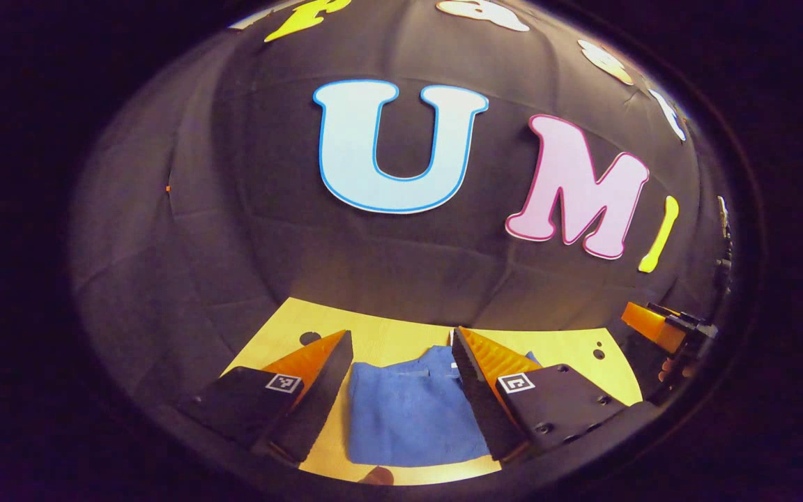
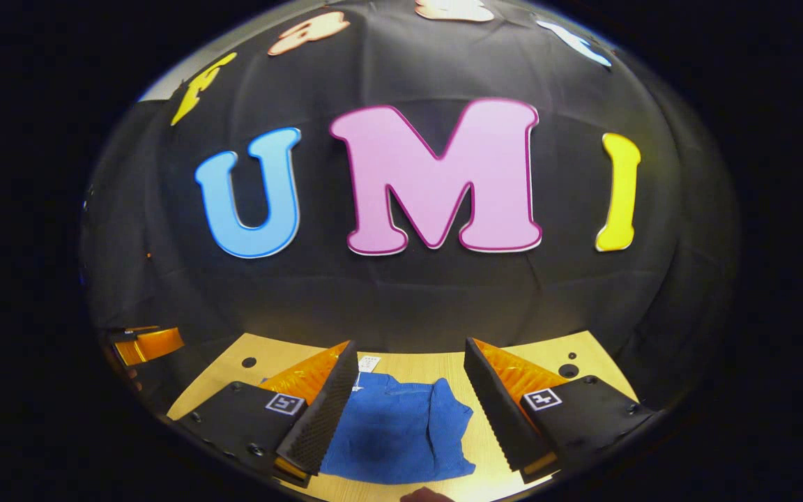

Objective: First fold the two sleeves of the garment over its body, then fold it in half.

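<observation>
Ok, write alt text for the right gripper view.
A blue garment lies folded into a compact shape on a wooden table, seen between the open right tongs held above it. The left tongs show at the left edge, and a black cloth wall rises behind the table.

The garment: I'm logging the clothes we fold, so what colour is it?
Plain blue garment, no pattern visible. It shows best in the left gripper view.

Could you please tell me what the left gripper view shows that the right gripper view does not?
Left gripper view: the right gripper at its right edge, held by a hand. Right gripper view: the left gripper at its left edge, and a white tag beyond the blue garment. Shared: the blue garment on the wooden table, between open fingers.
</observation>
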